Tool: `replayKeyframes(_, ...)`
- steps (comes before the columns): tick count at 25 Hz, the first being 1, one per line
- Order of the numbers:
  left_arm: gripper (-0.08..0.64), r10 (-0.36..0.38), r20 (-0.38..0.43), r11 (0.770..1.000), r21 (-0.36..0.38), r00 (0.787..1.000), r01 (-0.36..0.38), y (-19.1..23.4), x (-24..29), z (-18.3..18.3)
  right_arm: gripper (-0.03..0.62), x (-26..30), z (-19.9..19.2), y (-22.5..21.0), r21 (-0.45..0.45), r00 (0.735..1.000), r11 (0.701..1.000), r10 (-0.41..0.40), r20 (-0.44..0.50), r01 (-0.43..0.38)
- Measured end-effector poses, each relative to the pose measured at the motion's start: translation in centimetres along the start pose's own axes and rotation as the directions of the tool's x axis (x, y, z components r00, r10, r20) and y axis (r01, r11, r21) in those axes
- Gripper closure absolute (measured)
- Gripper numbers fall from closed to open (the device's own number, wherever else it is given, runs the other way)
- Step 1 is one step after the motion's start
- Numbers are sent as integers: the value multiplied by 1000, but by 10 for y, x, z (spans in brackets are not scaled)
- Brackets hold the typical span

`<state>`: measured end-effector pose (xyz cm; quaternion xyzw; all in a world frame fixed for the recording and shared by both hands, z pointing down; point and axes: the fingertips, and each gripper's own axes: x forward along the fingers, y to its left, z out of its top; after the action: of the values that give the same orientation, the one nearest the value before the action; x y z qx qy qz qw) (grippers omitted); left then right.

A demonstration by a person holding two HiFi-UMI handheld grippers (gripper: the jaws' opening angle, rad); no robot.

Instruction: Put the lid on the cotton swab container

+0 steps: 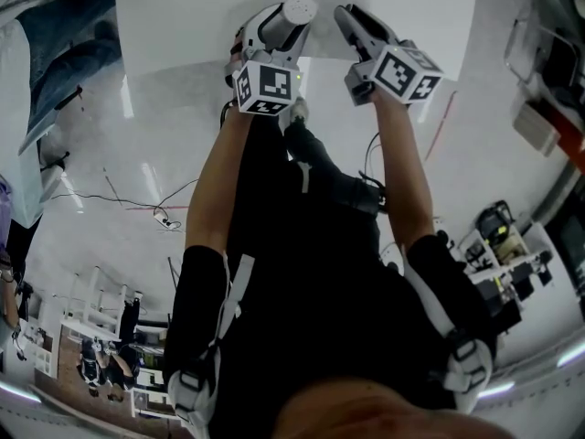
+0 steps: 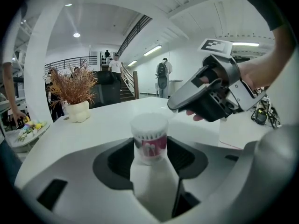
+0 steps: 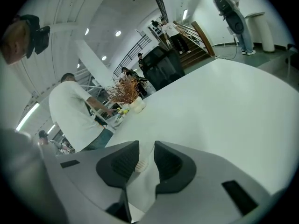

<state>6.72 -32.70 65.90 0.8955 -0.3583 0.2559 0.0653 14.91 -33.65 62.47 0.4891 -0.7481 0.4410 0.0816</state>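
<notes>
The cotton swab container is a small clear cylinder with a pink label and a frosted top. It stands upright between the jaws of my left gripper, whose pads close against its sides. From the head view the container shows its dotted top at the tip of the left gripper, over the white table. My right gripper hovers just to the container's right, and the left gripper view shows the right gripper close beside it. In its own view the right gripper has narrow jaws with a gap. A small white ribbed thing sits by the left pad.
A white vase of dried plants stands far across the table, with a tray of small items beside it. A person in a white shirt leans at that far edge. Cables lie on the floor beside the table.
</notes>
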Motion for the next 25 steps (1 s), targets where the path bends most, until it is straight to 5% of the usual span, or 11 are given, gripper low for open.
replayKeyframes(9, 337, -8, 7, 1000, 4, 1000, 8, 7, -2, -7, 502, -2, 9, 32, -92, 989, 985, 145, -31, -147)
replayKeyframes(14, 337, -51, 4, 999, 16, 999, 51, 7, -2, -4, 500, 1, 11, 52, -201, 959, 938, 270, -90, -283)
replayKeyframes(25, 339, -131, 16, 991, 40, 991, 130, 7, -2, -4, 480, 3, 3, 72, -370, 906, 831, 344, -247, -417)
